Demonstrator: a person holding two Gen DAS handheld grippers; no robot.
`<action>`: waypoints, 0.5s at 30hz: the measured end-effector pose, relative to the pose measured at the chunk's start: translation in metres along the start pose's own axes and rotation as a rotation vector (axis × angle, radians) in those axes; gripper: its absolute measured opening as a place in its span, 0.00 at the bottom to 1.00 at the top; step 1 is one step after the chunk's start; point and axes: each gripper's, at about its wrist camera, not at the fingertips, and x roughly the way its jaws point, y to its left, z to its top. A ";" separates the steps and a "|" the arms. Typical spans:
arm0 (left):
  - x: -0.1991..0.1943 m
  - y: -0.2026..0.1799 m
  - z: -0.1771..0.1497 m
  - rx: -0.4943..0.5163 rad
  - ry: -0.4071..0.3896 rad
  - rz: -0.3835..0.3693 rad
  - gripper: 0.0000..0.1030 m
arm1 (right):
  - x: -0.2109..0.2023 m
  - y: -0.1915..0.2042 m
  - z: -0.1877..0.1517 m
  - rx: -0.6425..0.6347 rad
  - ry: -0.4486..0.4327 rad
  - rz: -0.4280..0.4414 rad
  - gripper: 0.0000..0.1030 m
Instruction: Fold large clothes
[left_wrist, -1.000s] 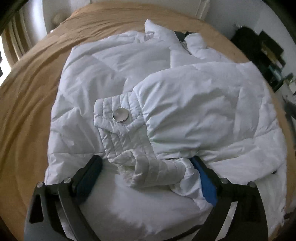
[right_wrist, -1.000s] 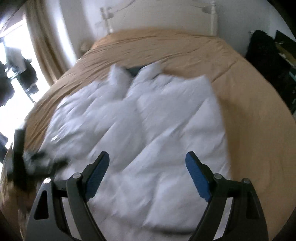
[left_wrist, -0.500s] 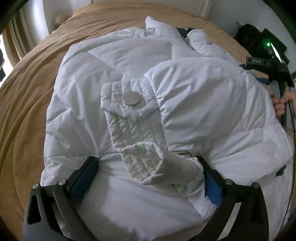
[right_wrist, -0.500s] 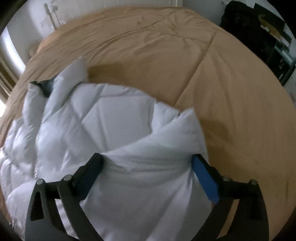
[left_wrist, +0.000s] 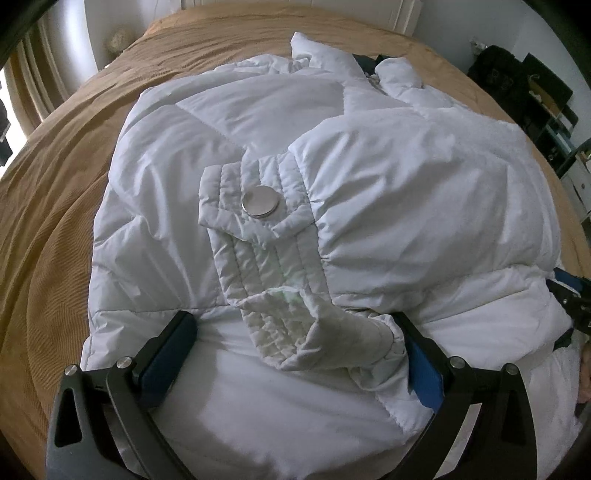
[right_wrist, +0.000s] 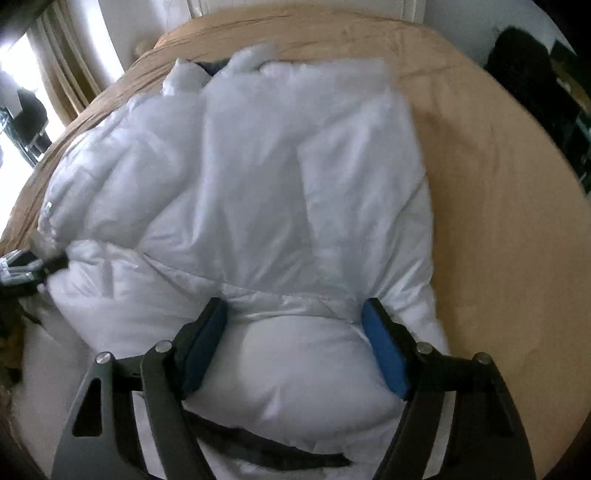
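A white puffer jacket (left_wrist: 406, 184) lies on a tan bed (left_wrist: 55, 221), its sleeves folded in over the body. A quilted cuff (left_wrist: 266, 251) with a silver snap button (left_wrist: 259, 206) lies on top at the middle. My left gripper (left_wrist: 295, 347) is open, its blue pads either side of the cuff's end at the jacket's near hem. In the right wrist view the jacket (right_wrist: 258, 184) fills the middle. My right gripper (right_wrist: 295, 332) is open wide with a bulge of the jacket's padding between its pads. The right gripper also shows at the left wrist view's right edge (left_wrist: 570, 295).
The bed's white headboard (left_wrist: 295, 11) stands at the far end. Dark bags and shelving (left_wrist: 524, 85) stand to the right of the bed. Curtains and a bright window (right_wrist: 44, 74) are on the left. Bare tan bedspread (right_wrist: 498, 221) lies right of the jacket.
My right gripper swung in from above the bed and came down onto the jacket's near right part, the padding now between its pads. My left gripper moved slightly forward over the cuff.
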 end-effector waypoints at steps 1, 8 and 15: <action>-0.001 0.000 -0.001 -0.003 -0.006 0.003 1.00 | 0.003 -0.003 0.000 0.017 -0.013 0.012 0.75; -0.069 0.011 -0.005 -0.043 -0.152 0.016 0.94 | -0.018 0.008 0.000 0.007 -0.051 -0.016 0.76; -0.103 -0.045 0.005 0.124 -0.290 -0.031 0.99 | -0.006 0.010 -0.007 0.035 -0.039 -0.038 0.80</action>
